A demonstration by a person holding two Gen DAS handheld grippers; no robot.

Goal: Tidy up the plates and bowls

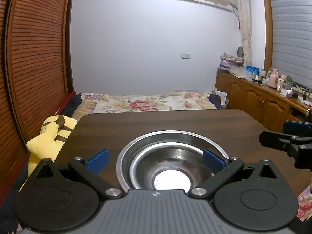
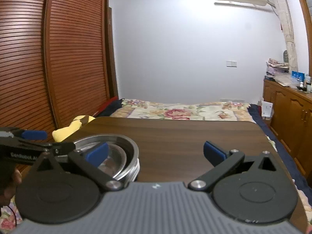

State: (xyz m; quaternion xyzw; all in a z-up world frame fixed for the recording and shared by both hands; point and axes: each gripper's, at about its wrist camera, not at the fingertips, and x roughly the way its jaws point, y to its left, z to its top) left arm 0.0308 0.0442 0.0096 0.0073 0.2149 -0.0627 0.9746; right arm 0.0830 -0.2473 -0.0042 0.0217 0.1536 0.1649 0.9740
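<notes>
A stack of shiny steel dishes sits on the dark wooden table (image 1: 156, 120): a bowl (image 1: 171, 161) nested in a wider plate (image 1: 206, 138). My left gripper (image 1: 155, 159) is open and empty, its blue pads spread just above the stack. The stack also shows in the right wrist view (image 2: 124, 156), at the table's left. My right gripper (image 2: 156, 154) is open and empty over bare table to the right of the stack. It appears at the right edge of the left wrist view (image 1: 288, 138), and the left gripper shows at the left of the right wrist view (image 2: 35, 142).
A yellow plush toy (image 1: 50, 136) lies off the table's left edge. A bed with a floral cover (image 1: 148, 103) lies beyond the far edge. Wooden cabinets (image 1: 259, 99) with clutter stand at the right, a slatted wardrobe (image 1: 37, 58) at the left.
</notes>
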